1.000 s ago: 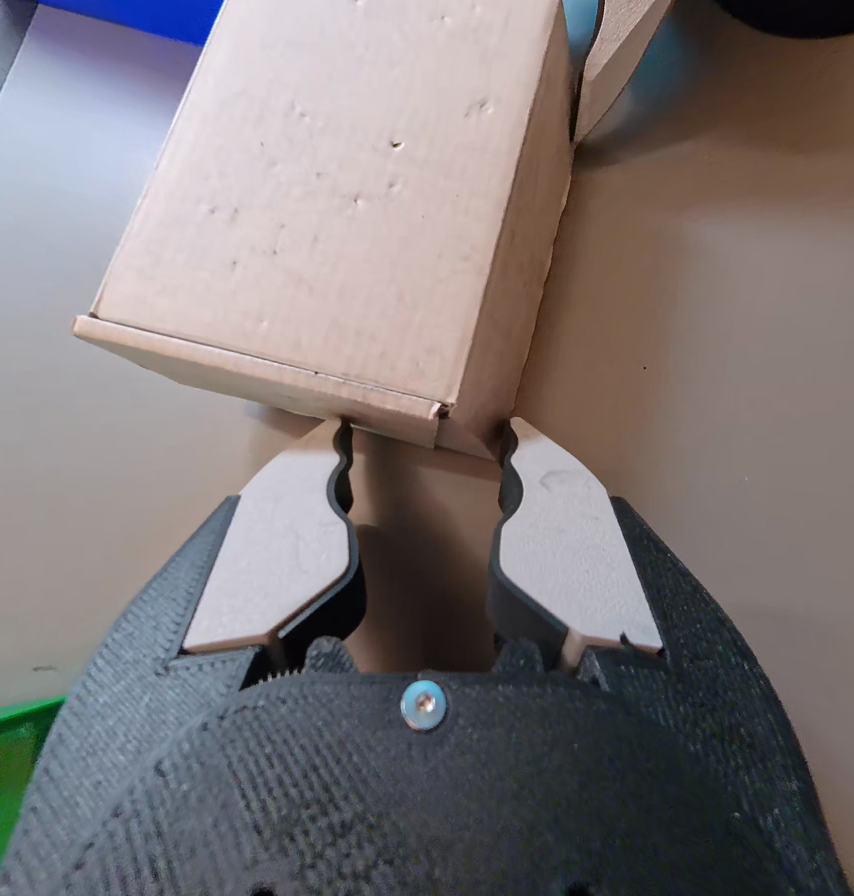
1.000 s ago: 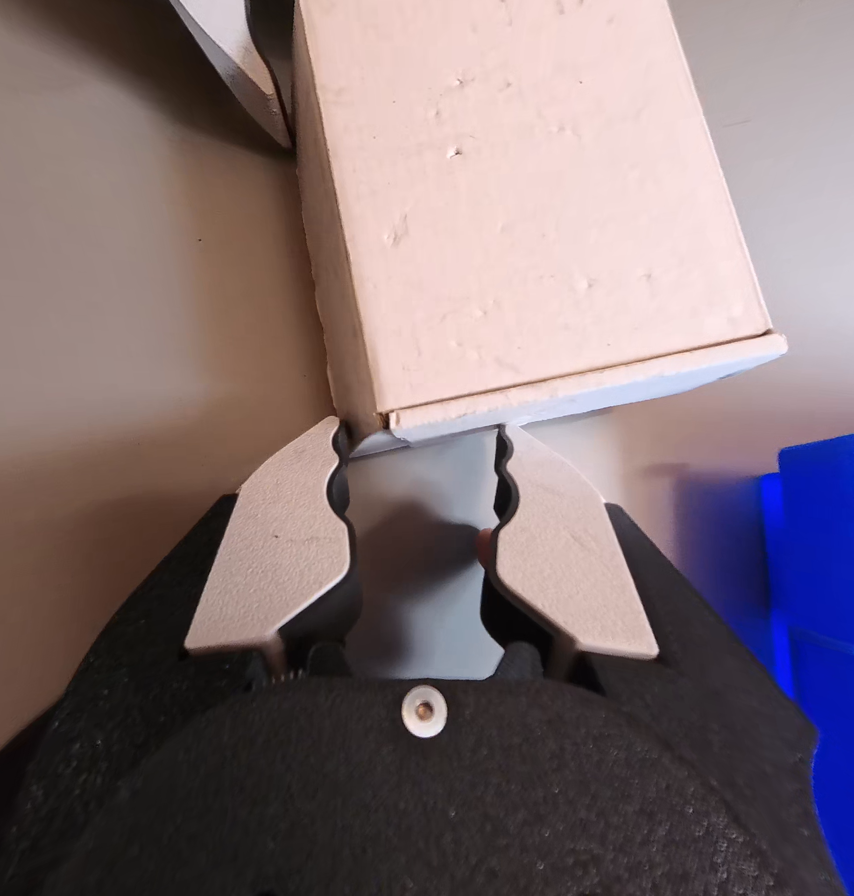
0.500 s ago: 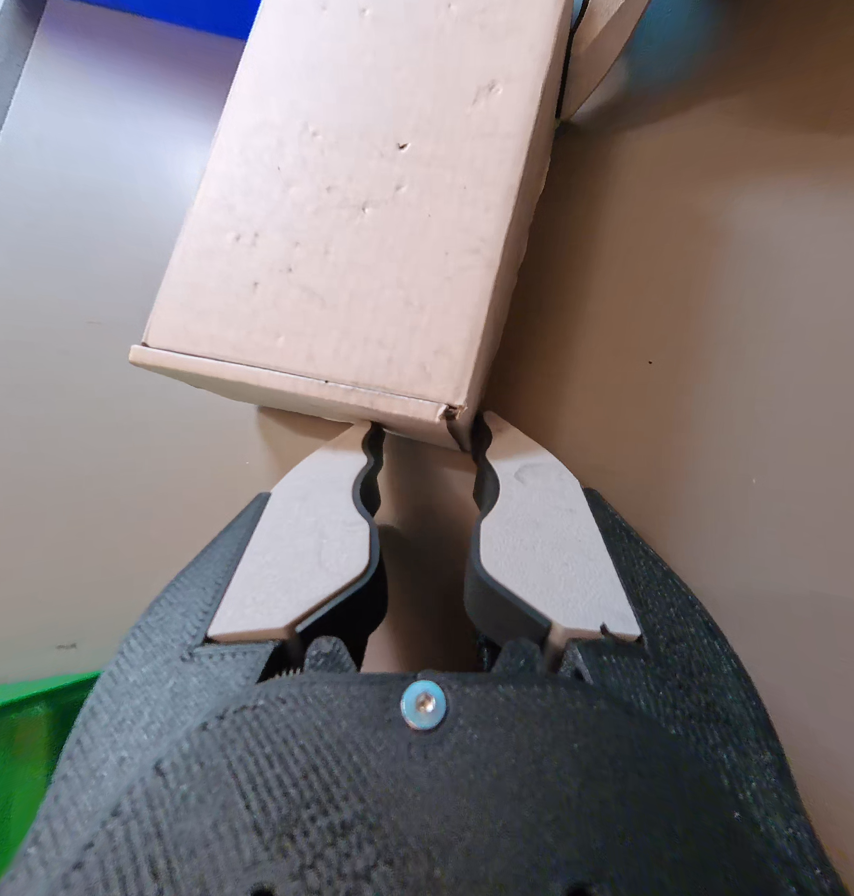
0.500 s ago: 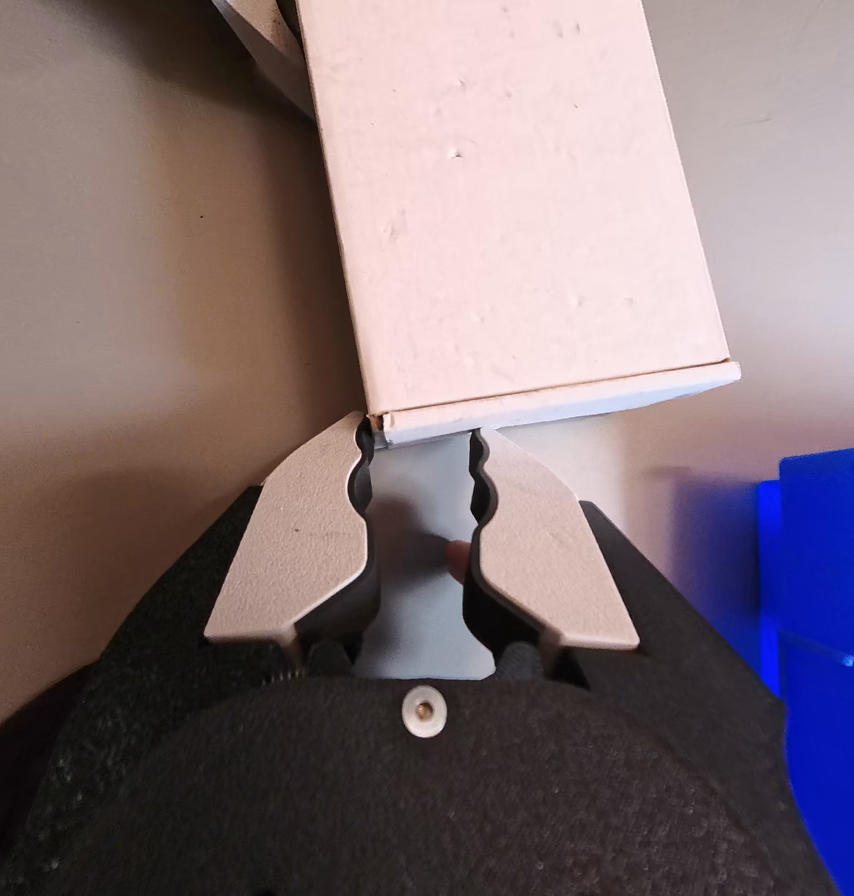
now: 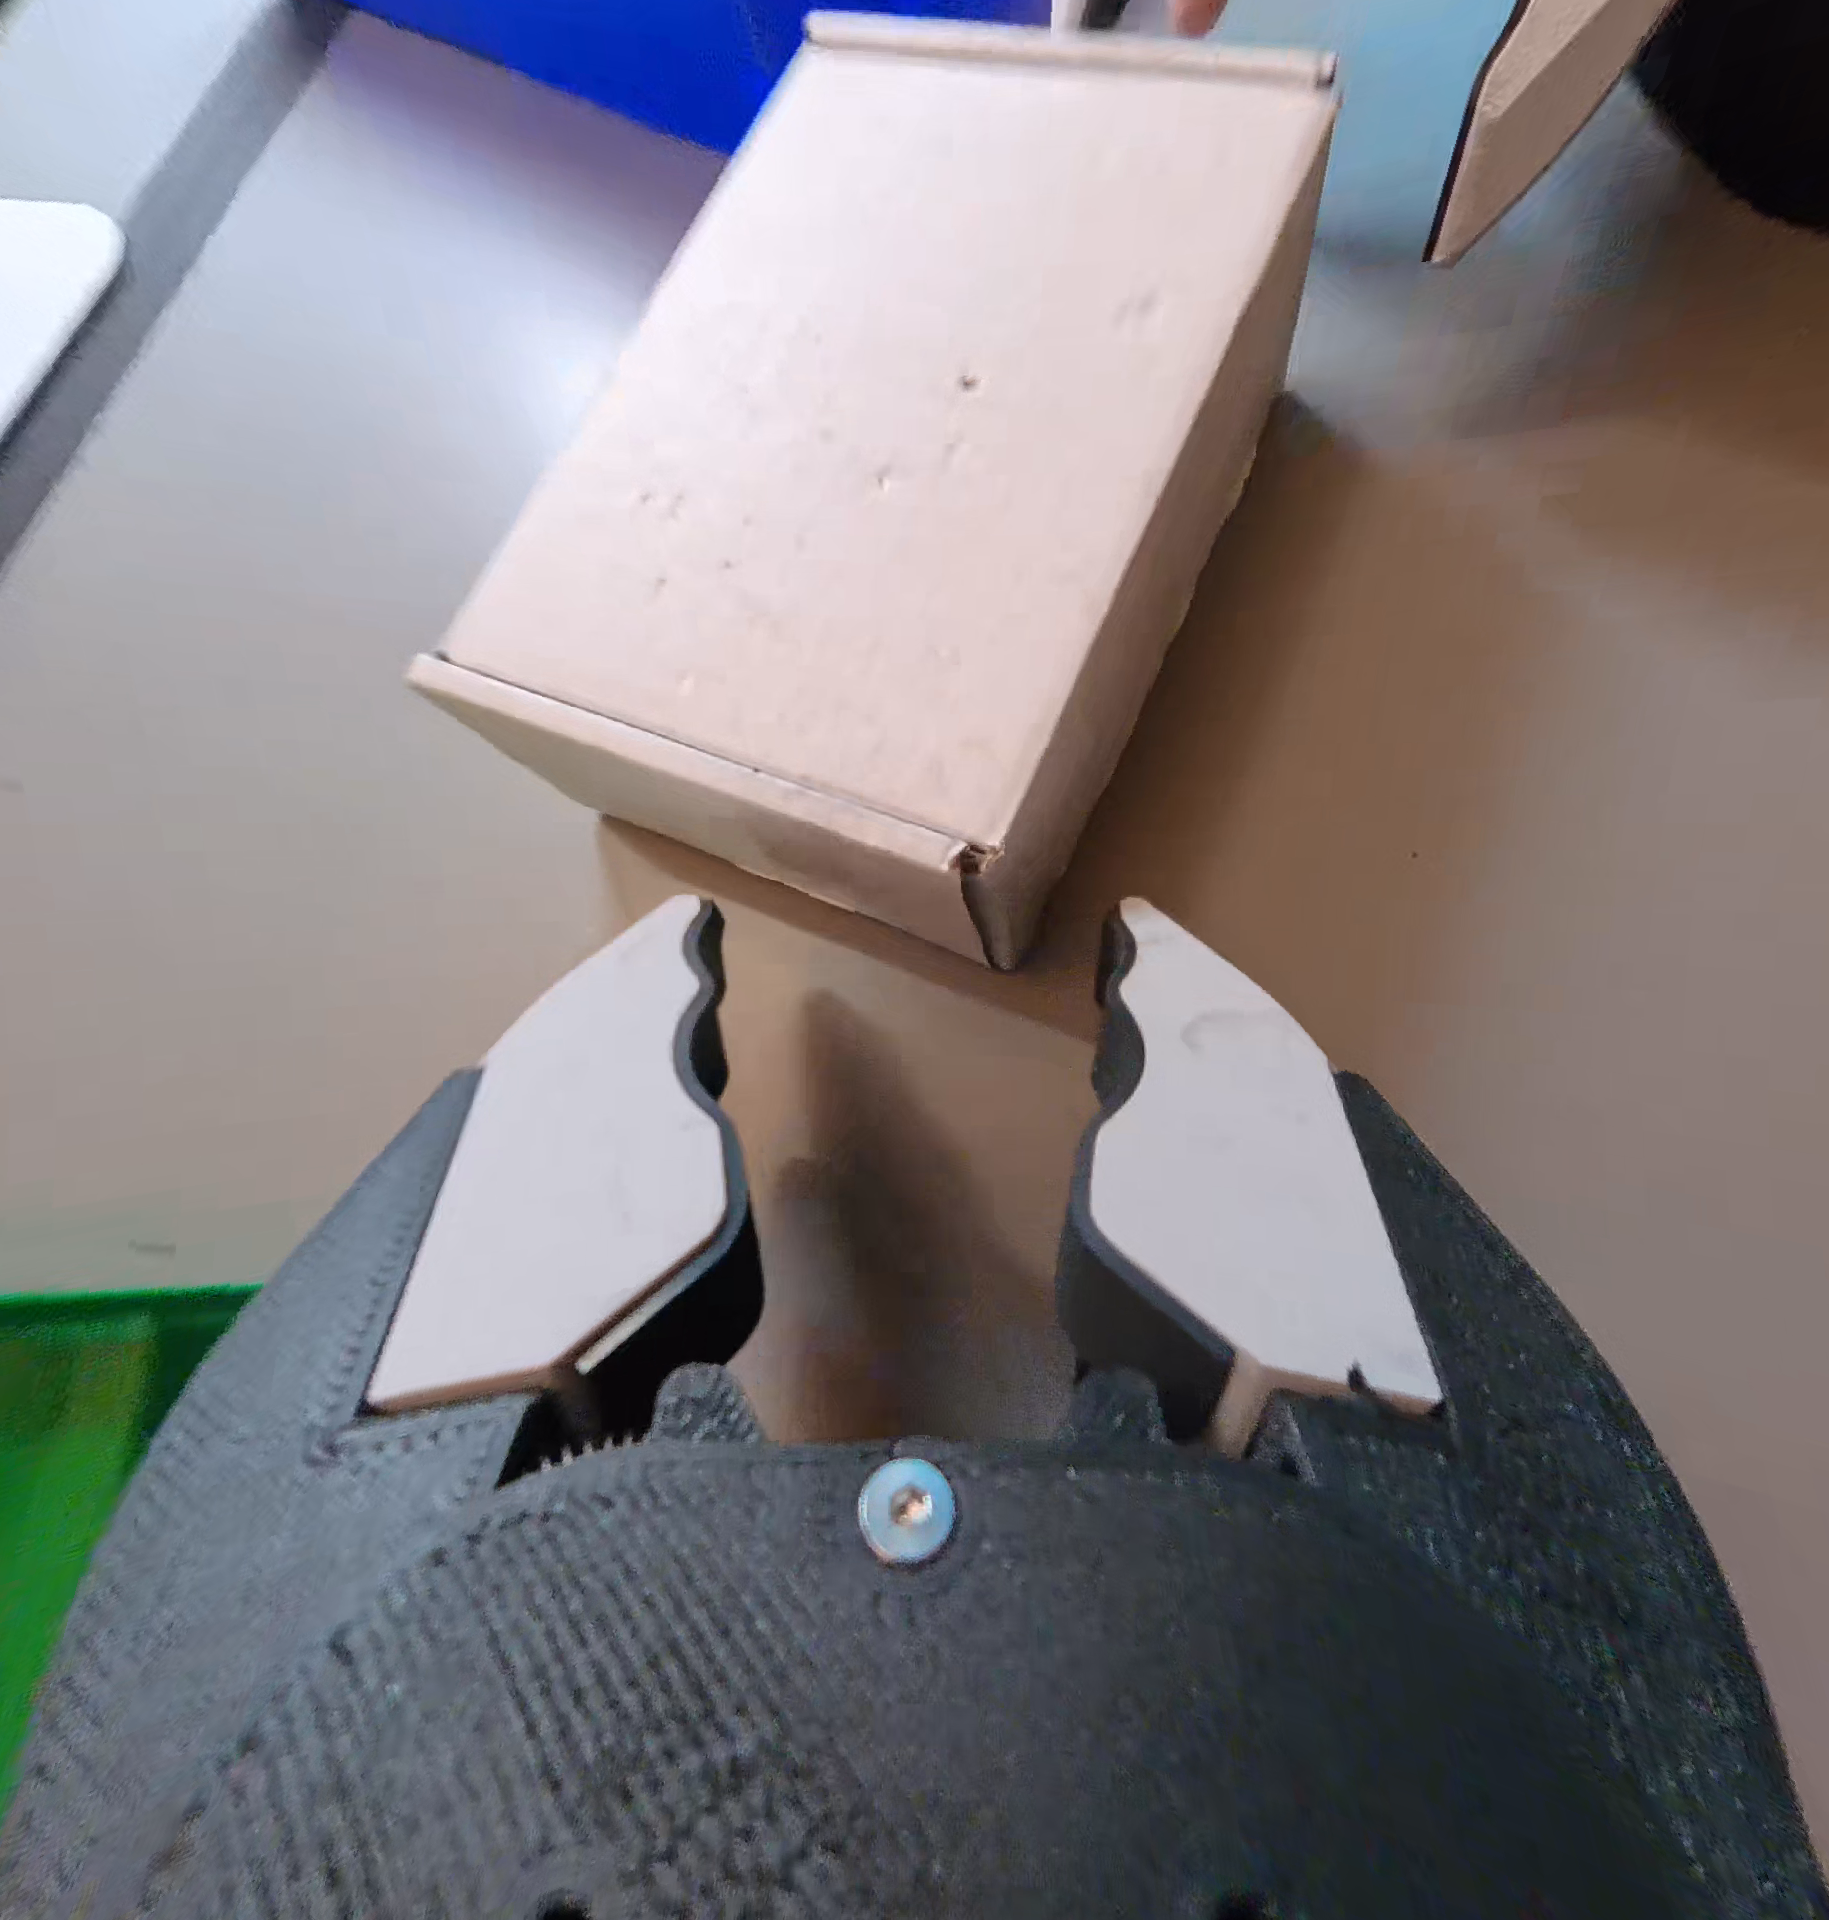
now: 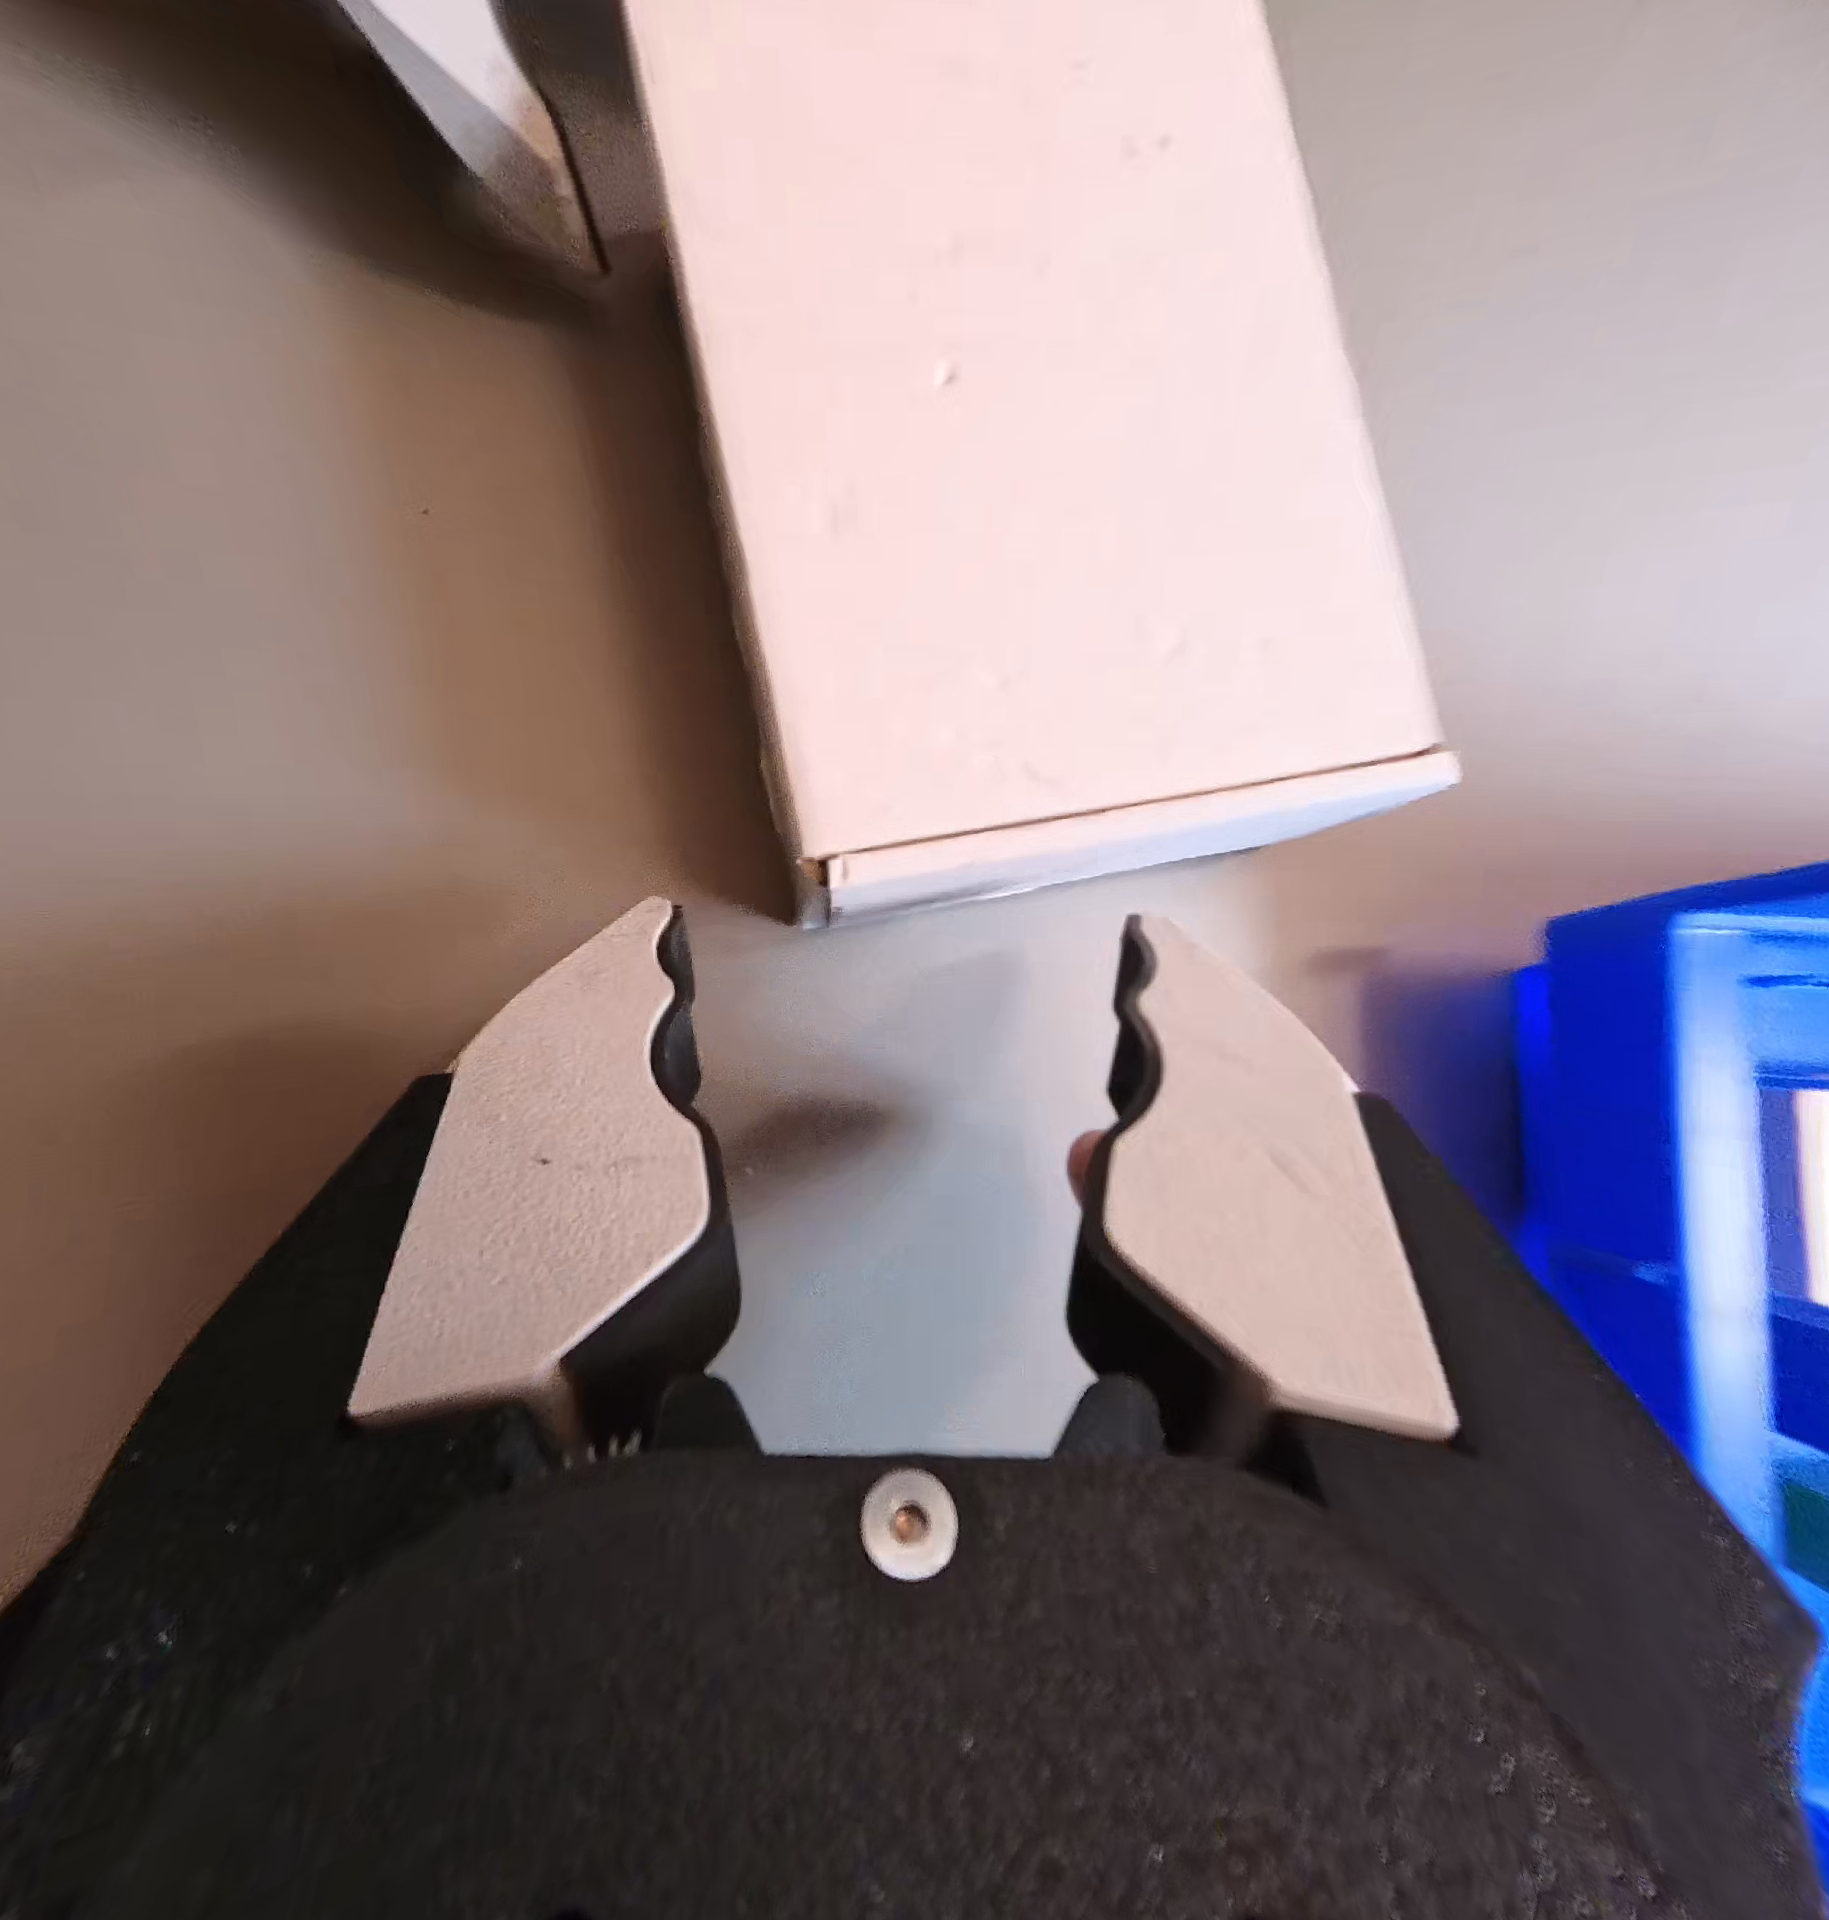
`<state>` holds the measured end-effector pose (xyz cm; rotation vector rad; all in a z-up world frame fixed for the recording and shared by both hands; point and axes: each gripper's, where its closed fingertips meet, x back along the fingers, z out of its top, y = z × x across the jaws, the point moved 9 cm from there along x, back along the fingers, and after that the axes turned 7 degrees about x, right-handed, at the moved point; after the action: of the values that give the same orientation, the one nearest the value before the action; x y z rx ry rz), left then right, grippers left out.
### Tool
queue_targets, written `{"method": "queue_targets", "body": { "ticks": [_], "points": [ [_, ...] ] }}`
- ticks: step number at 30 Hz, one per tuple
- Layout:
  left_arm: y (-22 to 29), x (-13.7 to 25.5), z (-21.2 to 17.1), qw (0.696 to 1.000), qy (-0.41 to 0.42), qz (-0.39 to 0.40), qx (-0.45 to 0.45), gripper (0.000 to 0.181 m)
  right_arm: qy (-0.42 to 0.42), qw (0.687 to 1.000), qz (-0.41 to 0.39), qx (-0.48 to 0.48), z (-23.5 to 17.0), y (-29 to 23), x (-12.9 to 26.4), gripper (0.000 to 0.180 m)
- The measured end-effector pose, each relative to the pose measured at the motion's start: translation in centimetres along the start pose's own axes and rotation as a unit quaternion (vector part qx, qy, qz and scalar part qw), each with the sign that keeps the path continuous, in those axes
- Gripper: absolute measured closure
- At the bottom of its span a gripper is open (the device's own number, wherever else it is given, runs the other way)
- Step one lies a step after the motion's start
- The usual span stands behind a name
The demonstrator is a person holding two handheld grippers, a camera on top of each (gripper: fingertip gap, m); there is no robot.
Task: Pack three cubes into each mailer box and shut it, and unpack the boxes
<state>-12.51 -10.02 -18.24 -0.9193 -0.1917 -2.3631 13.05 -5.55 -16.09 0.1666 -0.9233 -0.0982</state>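
A shut brown cardboard mailer box (image 5: 889, 468) lies flat on the tan table; it also shows in the right wrist view (image 6: 1035, 436). My left gripper (image 5: 910, 925) is open and empty, just short of the box's near corner. My right gripper (image 6: 899, 935) is open and empty at the opposite end of the box, a small gap from it. A finger of the right gripper (image 5: 1512, 135) shows at the top right of the left wrist view. A finger of the left gripper (image 6: 474, 114) shows at the top left of the right wrist view. No cubes are visible.
A blue bin (image 6: 1720, 1195) stands close on the right of my right gripper; it also shows beyond the box in the left wrist view (image 5: 629, 73). A green bin (image 5: 48, 1455) sits at the lower left. A white object (image 5: 6, 312) lies at the far left.
Both grippers have opened wider and drawn back from the box ends. The box, pinched and lifted between them before, now rests flat on the table.
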Motion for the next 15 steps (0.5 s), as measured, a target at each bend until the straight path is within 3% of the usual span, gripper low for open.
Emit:
{"method": "queue_targets", "body": {
  "ticks": [6,11,15],
  "points": [
    [0.9,2.8,1.1,0.995,0.088,0.030,0.035,0.106,-0.026,0.997,-0.047,0.051,4.5,0.6,2.6,0.085],
    [1.9,4.1,1.0,0.989,0.128,0.053,0.053,0.106,-0.077,0.993,-0.028,0.091,7.7,1.1,0.2,0.081],
    [2.6,4.4,0.3,0.989,0.129,0.049,0.058,0.104,-0.123,0.986,0.012,0.110,8.9,1.9,-2.6,0.067]
  ]
}}
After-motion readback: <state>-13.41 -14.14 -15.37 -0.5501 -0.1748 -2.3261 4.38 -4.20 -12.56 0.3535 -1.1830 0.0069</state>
